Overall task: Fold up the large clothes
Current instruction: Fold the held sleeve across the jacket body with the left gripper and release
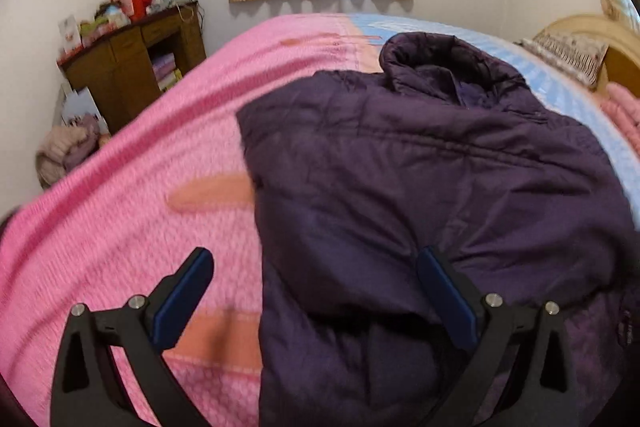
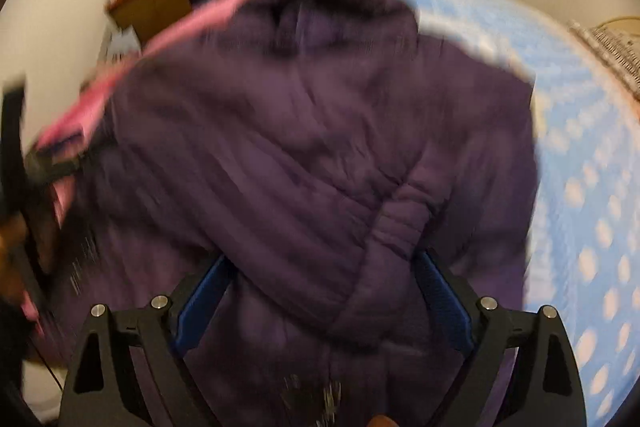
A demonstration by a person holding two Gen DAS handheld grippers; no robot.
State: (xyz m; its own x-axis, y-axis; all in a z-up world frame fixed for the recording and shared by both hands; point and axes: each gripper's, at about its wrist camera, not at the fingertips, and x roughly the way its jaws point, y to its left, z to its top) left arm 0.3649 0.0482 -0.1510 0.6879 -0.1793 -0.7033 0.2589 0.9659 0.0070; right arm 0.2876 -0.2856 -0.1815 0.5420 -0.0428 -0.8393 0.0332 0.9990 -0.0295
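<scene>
Your left claw and right claw both gape above the purple jacket on the bed.

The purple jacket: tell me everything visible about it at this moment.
The purple jacket is a dark, puffy, quilted garment with stitched seams and a stand-up collar at its far end. It lies on the bed, spanning the pink blanket and the blue sheet, with one sleeve folded across the body. Both the left gripper and right gripper are open above it, gripping nothing. The right wrist view is motion-blurred.
</scene>
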